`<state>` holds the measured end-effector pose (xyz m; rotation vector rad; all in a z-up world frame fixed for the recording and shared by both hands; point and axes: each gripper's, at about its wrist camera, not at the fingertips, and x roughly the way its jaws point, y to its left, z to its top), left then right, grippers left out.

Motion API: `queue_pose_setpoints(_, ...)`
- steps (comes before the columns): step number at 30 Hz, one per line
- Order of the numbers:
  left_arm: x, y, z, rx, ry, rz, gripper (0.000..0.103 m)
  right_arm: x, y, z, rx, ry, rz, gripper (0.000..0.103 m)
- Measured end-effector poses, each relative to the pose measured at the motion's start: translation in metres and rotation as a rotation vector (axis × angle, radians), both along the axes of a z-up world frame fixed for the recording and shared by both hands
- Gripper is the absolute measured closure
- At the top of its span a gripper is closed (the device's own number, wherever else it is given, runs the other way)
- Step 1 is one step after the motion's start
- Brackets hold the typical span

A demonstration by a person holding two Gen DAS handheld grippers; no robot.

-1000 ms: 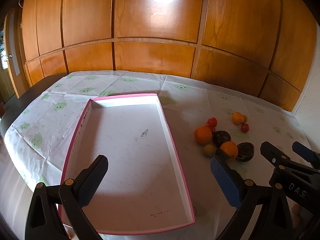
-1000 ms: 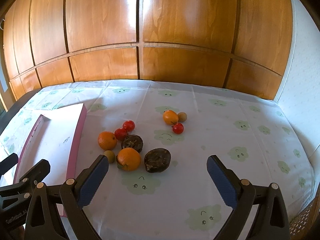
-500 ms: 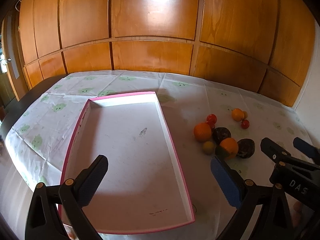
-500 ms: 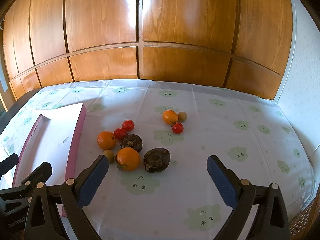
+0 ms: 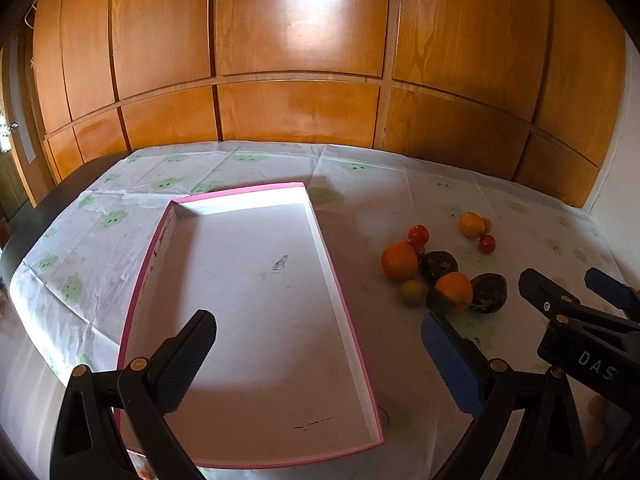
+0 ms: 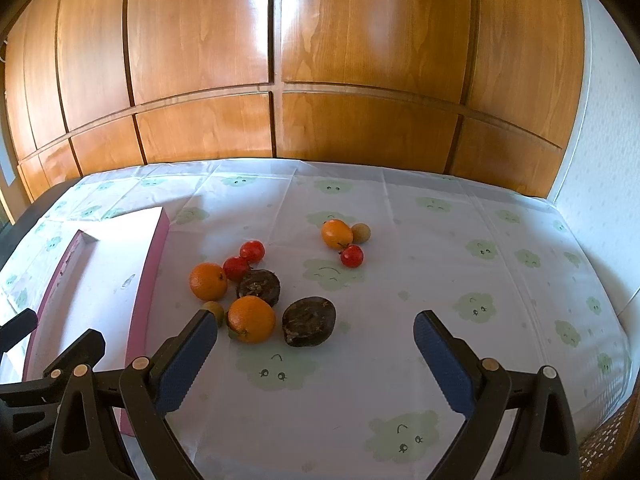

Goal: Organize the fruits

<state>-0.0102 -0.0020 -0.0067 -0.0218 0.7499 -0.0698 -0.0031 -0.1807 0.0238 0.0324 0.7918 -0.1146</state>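
Observation:
A shallow pink-rimmed tray (image 5: 344, 312) with a white floor lies on the tablecloth and holds nothing; its pink side wall (image 6: 150, 264) shows in the right wrist view. To its right lies a cluster of fruit: two oranges (image 6: 252, 319) (image 6: 208, 281), two dark wrinkled fruits (image 6: 309, 321) (image 6: 258, 287), red tomatoes (image 6: 252, 251) and a small green fruit (image 6: 214, 309). Further back sit a yellow-orange fruit (image 6: 337, 233), a tomato (image 6: 352, 256) and a small brown fruit (image 6: 361, 233). My left gripper (image 5: 320, 344) hangs open over the tray's near half. My right gripper (image 6: 316, 344) is open, just short of the nearest fruit.
The table (image 6: 460, 280) wears a white cloth printed with green smiling clouds. A wooden panelled wall (image 6: 280, 60) stands behind it and a white wall (image 6: 608, 140) at the right. The right gripper's body (image 5: 580, 320) shows at the right edge of the left wrist view.
Both grippers have edged slightly forward toward the table; the fruit cluster sits a little nearer the right gripper's fingers. Nothing has been grasped or moved.

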Motion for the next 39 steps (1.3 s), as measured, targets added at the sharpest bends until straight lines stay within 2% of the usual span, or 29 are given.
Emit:
queue_pose_setpoints(8, 0.002, -0.005, 0.002, -0.011, 0.007, -0.035, 0.0, 0.006, -0.019, 0.0, -0.003, 0.015, 0.018, 0.003)
queue_pose_setpoints(15, 0.003, -0.014, 0.0, 0.014, 0.02, -0.072, 0.0, 0.018, -0.041, 0.009, 0.012, 0.031, 0.071, 0.003)
queue_pose_setpoints(20, 0.005, -0.017, -0.002, 0.008, 0.031, -0.094, 0.0, 0.036, -0.068, 0.019, 0.049, 0.054, 0.102, 0.003)
queue_pose_setpoints(26, 0.012, -0.021, -0.004, 0.008, 0.058, -0.154, 0.0, 0.061, -0.107, 0.011, 0.056, 0.109, 0.137, 0.003)
queue_pose_setpoints(29, 0.015, -0.022, -0.002, -0.002, 0.044, -0.179, 0.0, 0.07, -0.125, 0.002, 0.071, 0.124, 0.122, 0.003)
queue_pose_setpoints(33, 0.027, -0.022, -0.001, -0.022, 0.087, -0.224, 0.0, 0.075, -0.148, -0.013, 0.15, 0.147, 0.071, 0.003)
queue_pose_setpoints(35, 0.033, -0.023, 0.002, 0.003, 0.091, -0.231, 0.0, 0.076, -0.154, -0.015, 0.186, 0.158, 0.056, 0.003)
queue_pose_setpoints(39, 0.045, -0.029, 0.007, 0.037, 0.096, -0.25, 0.003, 0.076, -0.155, -0.009, 0.197, 0.138, 0.056, 0.003)
